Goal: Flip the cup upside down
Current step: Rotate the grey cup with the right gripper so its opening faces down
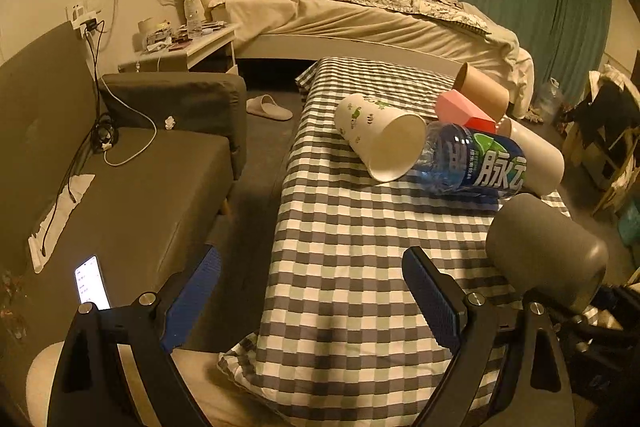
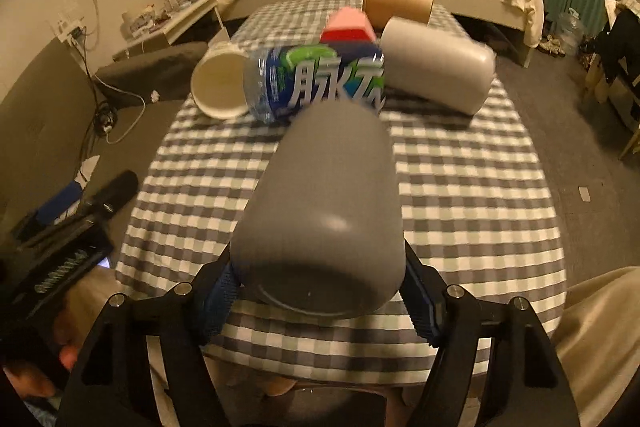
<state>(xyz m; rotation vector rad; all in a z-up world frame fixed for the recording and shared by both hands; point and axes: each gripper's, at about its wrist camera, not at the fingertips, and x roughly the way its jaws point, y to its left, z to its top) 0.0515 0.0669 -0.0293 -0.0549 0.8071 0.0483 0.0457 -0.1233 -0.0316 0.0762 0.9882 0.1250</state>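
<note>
While the right gripper [image 2: 320, 291] clamped the grey cup [image 2: 320, 211] lying sideways above the worktop's [image 2: 480, 195] near edge, base toward camera, the left gripper [image 1: 312, 291] hung wide and empty, so the flip looked partway, placing left.

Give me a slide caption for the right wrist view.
Right gripper holds a grey cup on its side above the checkered tablecloth, base toward the camera.
</note>
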